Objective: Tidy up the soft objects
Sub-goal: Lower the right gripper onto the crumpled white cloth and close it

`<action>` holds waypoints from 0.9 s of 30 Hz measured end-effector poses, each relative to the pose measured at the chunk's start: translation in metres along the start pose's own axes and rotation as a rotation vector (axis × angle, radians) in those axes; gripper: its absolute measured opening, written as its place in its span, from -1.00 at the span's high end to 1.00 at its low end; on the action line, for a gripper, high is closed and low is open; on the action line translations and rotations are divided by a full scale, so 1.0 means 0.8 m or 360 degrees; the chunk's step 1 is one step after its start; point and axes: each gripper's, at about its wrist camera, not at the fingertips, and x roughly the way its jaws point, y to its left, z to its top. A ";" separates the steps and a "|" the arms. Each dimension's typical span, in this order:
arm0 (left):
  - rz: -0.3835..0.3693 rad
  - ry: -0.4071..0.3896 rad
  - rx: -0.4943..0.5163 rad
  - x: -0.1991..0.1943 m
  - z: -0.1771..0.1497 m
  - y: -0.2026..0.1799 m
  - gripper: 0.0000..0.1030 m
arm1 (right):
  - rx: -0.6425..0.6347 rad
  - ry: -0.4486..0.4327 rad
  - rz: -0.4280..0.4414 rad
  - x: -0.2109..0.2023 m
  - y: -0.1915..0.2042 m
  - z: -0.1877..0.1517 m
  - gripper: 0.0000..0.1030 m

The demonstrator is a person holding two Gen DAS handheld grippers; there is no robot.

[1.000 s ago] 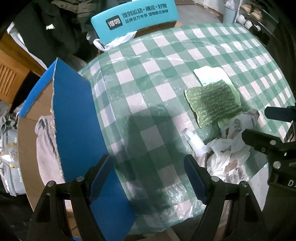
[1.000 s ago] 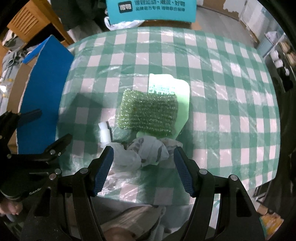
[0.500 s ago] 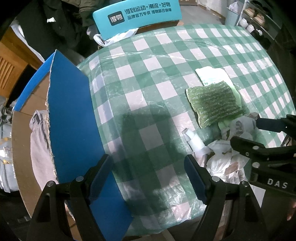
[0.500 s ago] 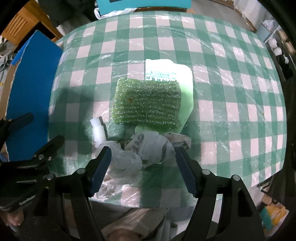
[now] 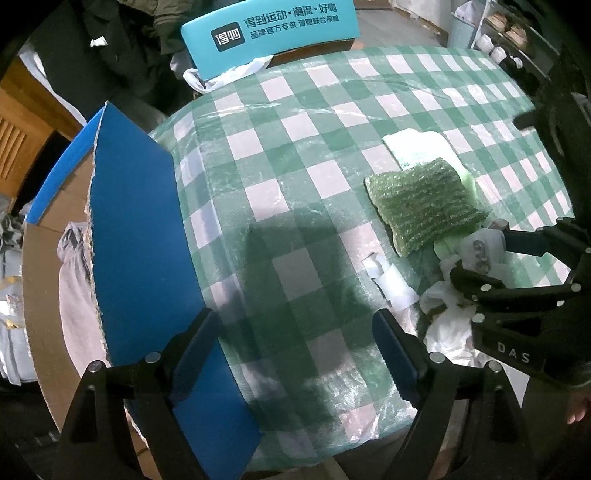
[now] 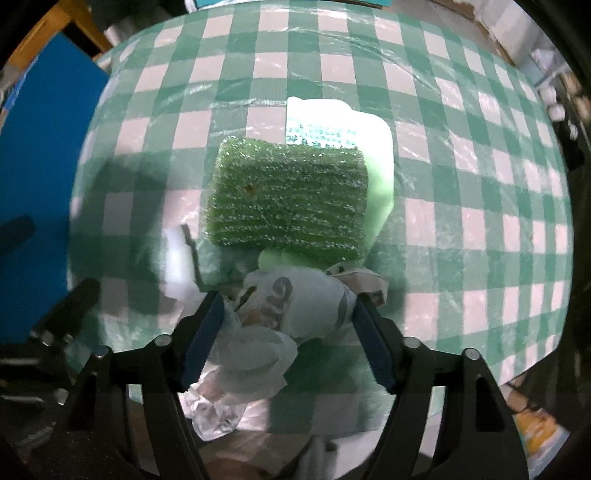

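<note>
A crumpled white plastic bag (image 6: 295, 314) lies at the near edge of the checked table, also in the left wrist view (image 5: 454, 317). My right gripper (image 6: 288, 339) is open with its fingers on either side of the bag; from the left wrist view it (image 5: 480, 258) reaches in from the right. Beyond the bag lies a green bubble-wrap pad (image 6: 288, 199) on a pale green pouch (image 6: 376, 155). My left gripper (image 5: 295, 350) is open and empty above the table's near left edge, beside the cardboard box (image 5: 48, 280).
The box has a blue flap (image 5: 136, 240) standing up and grey cloth (image 5: 74, 295) inside. A small white roll (image 5: 391, 280) lies left of the bag. A teal chair back (image 5: 269, 33) stands behind the table (image 5: 332, 110).
My right gripper has moved forward and down, so its fingers now straddle the white bag. The left gripper has shifted slightly right and forward.
</note>
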 end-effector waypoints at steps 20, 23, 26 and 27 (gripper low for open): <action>-0.0123 0.0121 -0.0030 0.032 0.029 -0.032 -0.68 | -0.0099 -0.0154 -0.0128 -0.030 -0.056 -0.014 0.37; -0.0151 0.0150 -0.0056 0.040 0.033 -0.034 -0.68 | -0.0099 -0.0170 -0.0149 -0.035 -0.069 -0.014 0.37; -0.0181 0.0178 -0.0072 0.048 0.036 -0.037 -0.68 | -0.0092 -0.0178 -0.0147 -0.034 -0.074 -0.015 0.37; -0.0187 0.0184 -0.0077 0.050 0.037 -0.037 -0.68 | -0.0086 -0.0180 -0.0134 -0.034 -0.077 -0.015 0.37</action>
